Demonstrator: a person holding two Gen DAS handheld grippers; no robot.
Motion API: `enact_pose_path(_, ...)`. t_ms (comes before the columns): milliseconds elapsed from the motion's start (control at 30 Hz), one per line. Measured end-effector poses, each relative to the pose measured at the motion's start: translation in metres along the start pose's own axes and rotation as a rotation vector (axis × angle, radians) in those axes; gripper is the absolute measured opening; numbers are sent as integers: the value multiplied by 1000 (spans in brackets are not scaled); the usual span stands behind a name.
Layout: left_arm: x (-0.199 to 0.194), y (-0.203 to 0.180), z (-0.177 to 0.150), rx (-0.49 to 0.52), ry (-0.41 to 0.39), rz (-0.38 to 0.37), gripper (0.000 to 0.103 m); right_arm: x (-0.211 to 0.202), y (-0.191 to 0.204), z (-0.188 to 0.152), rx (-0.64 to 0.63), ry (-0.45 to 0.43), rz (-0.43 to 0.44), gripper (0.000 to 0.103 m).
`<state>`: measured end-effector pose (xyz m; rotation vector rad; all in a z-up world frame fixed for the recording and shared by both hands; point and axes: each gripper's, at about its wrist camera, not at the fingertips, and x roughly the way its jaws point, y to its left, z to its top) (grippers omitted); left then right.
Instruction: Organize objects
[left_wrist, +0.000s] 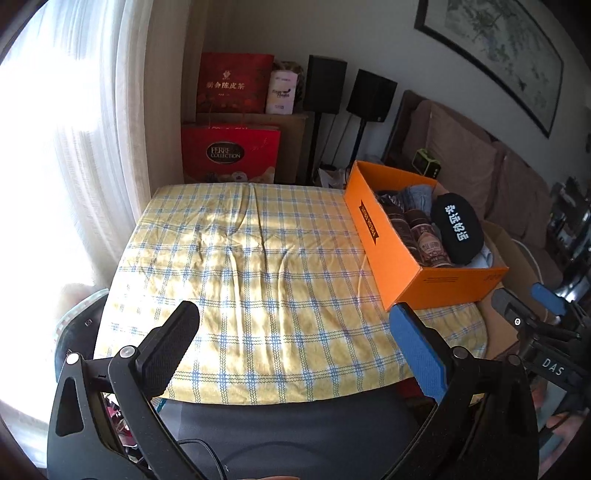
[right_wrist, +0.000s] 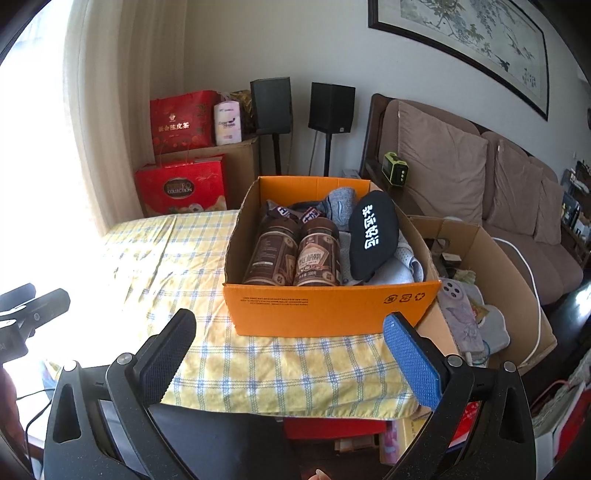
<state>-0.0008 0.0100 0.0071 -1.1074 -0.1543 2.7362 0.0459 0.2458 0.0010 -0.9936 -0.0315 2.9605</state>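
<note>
Both hand-held grippers hover empty with their jaws spread wide: the right gripper faces the near wall of an orange cardboard box, and the left gripper hangs over bare cloth to that box's left. The box sits on the right part of a table covered with a yellow checked cloth. Inside lie two brown jars side by side on the left, a black pouch with white lettering on the right, and folded grey and pale fabrics behind and beneath. Nothing loose lies on the cloth, so the sorting looks nearly done. A sensible next move would be reaching over the near wall from above, without nudging the box sideways. Beside it on the right stands a plain brown carton of odds and ends.
</note>
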Motion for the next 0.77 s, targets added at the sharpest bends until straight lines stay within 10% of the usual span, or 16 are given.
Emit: enact_pose_path(767,-10,2,-9,24,-24,49,103,-6,4,-4,8,-8,-9,102)
